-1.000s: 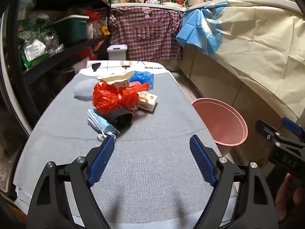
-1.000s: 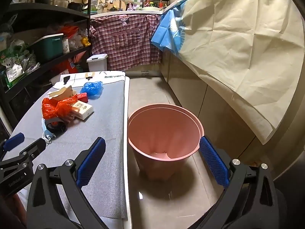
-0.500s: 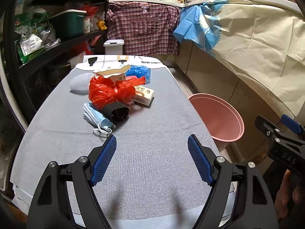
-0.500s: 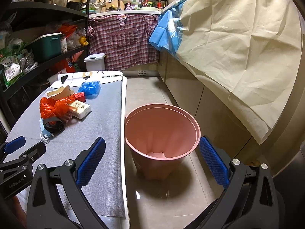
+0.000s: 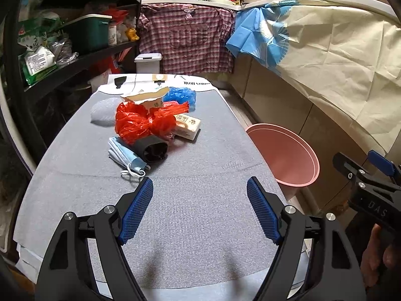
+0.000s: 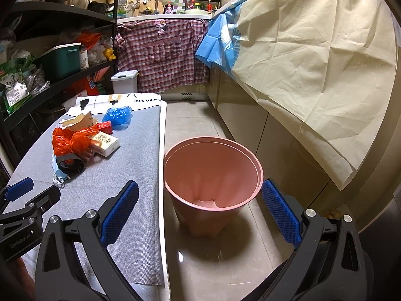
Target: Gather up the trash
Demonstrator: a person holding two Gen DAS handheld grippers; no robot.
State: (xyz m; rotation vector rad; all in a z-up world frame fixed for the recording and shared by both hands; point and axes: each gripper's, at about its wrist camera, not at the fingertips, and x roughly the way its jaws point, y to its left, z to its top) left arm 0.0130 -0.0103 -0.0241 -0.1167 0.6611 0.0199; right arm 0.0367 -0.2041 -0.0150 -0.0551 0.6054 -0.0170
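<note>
A heap of trash lies mid-table: a red plastic bag [image 5: 142, 123], a blue face mask [image 5: 125, 154], a black band [image 5: 153, 149], a cream box [image 5: 186, 125], a torn paper cup [image 5: 147, 97] and a blue bag [image 5: 181, 95]. My left gripper [image 5: 200, 210] hovers open over the grey table [image 5: 200, 220], well short of the mask. The pink bin [image 6: 213, 175] stands on the floor right of the table. My right gripper [image 6: 200, 215] is open above the bin's near rim, holding nothing. The red bag [image 6: 70, 140] and mask [image 6: 59, 173] also show in the right wrist view.
Dark shelves [image 5: 62, 60] packed with goods run along the left. A checked shirt [image 5: 185, 40] hangs at the back over a small white bin [image 5: 147, 62]. Cream cloth [image 6: 313, 57] drapes the counter on the right. Tiled floor [image 6: 190, 125] lies between table and cabinets.
The left gripper has drawn slightly nearer to the trash heap, still open. The right gripper has barely shifted over the bin. Nothing was taken hold of.
</note>
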